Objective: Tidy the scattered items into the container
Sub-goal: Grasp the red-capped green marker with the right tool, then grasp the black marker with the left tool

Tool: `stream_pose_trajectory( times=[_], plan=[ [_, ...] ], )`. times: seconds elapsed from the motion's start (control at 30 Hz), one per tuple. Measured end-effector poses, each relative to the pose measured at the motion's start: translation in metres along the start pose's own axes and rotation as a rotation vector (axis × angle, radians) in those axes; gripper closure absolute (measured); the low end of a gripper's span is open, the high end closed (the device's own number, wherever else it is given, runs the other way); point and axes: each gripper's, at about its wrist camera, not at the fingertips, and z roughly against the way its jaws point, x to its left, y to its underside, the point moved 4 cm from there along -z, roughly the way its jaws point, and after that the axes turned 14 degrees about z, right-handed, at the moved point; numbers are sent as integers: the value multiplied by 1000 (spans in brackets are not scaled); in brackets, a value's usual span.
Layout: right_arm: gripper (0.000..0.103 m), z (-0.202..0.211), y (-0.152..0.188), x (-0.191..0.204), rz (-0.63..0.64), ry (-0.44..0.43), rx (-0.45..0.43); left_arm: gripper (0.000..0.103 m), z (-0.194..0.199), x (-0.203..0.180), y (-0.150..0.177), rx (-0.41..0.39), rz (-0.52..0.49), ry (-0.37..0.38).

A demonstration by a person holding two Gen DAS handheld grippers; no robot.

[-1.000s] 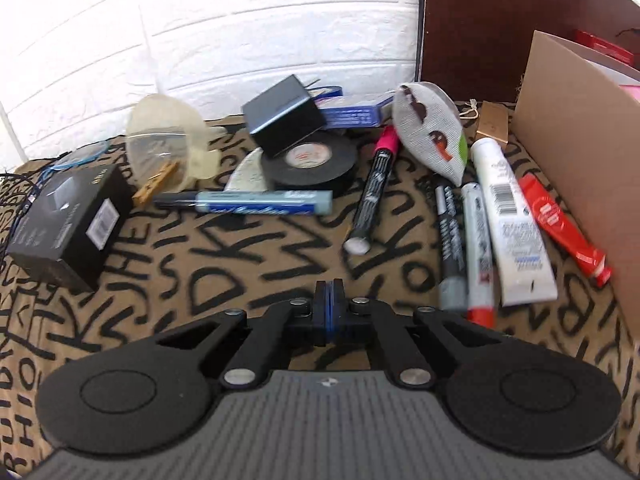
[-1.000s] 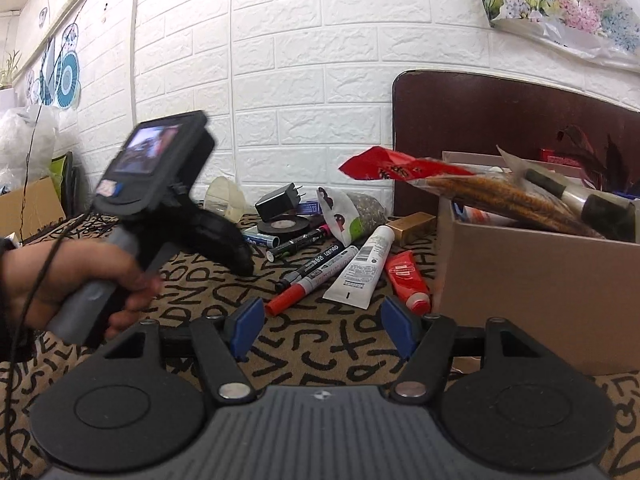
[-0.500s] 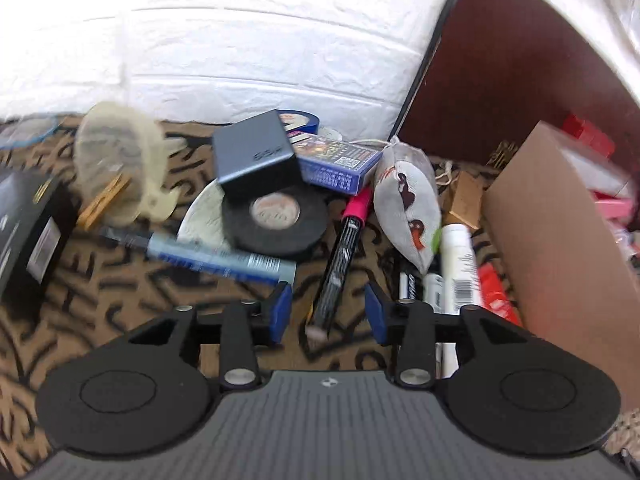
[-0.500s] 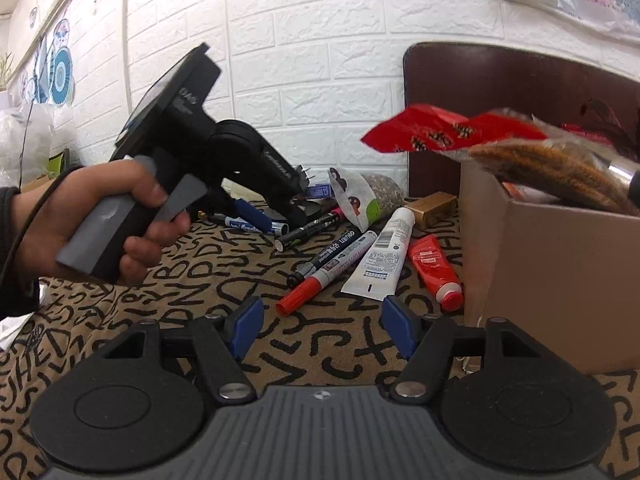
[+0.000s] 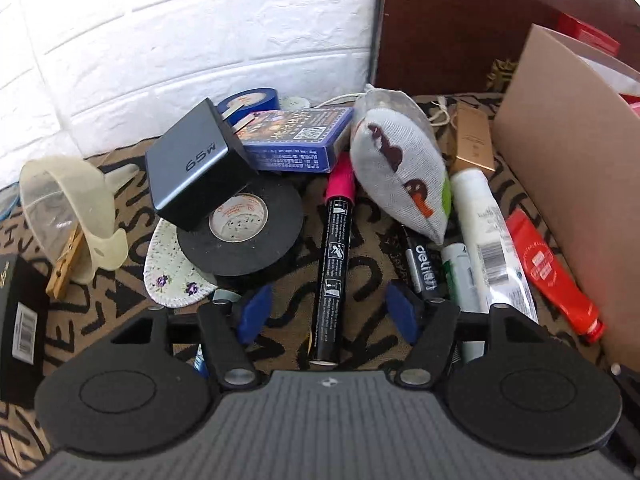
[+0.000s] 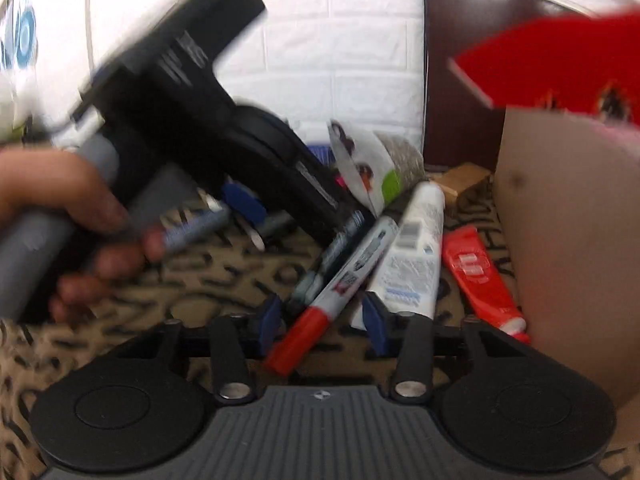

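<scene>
My left gripper (image 5: 328, 312) is open, its blue pads either side of a black marker with a pink cap (image 5: 334, 256) lying on the patterned cloth. My right gripper (image 6: 323, 318) is open around the red-capped end of a grey marker (image 6: 340, 288), without visible contact. The cardboard box (image 5: 576, 152) stands at the right; it also shows in the right wrist view (image 6: 568, 232). A white tube (image 5: 488, 232), a red tube (image 5: 548, 268) and a grey pouch (image 5: 400, 164) lie beside the box. The right wrist view is blurred.
Black tape roll (image 5: 244, 228), dark charger (image 5: 192, 168), blue card box (image 5: 296, 140), clear tape holder (image 5: 68, 200), clothespin (image 5: 64, 264) and a black box (image 5: 20, 312) lie at the left. The hand-held left gripper (image 6: 180, 120) fills the right view's left side. White brick wall behind.
My left gripper opened from shut and moved forward over the pink-capped marker. My right gripper moved forward and down to the red-capped marker, its fingers somewhat closer together.
</scene>
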Motion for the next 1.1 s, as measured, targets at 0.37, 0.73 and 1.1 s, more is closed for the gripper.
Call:
stream_pose_trajectory(
  times=[0.37, 0.73, 1.1],
  plan=[
    [71, 0, -3, 10, 104, -60, 32, 29, -8, 6, 2, -43, -23, 31],
    [84, 88, 55, 22, 122, -120, 67, 26, 9, -1, 42, -73, -108, 69],
    [36, 64, 47, 5, 68, -79, 48, 28, 9, -6, 20, -35, 38, 39]
  ],
)
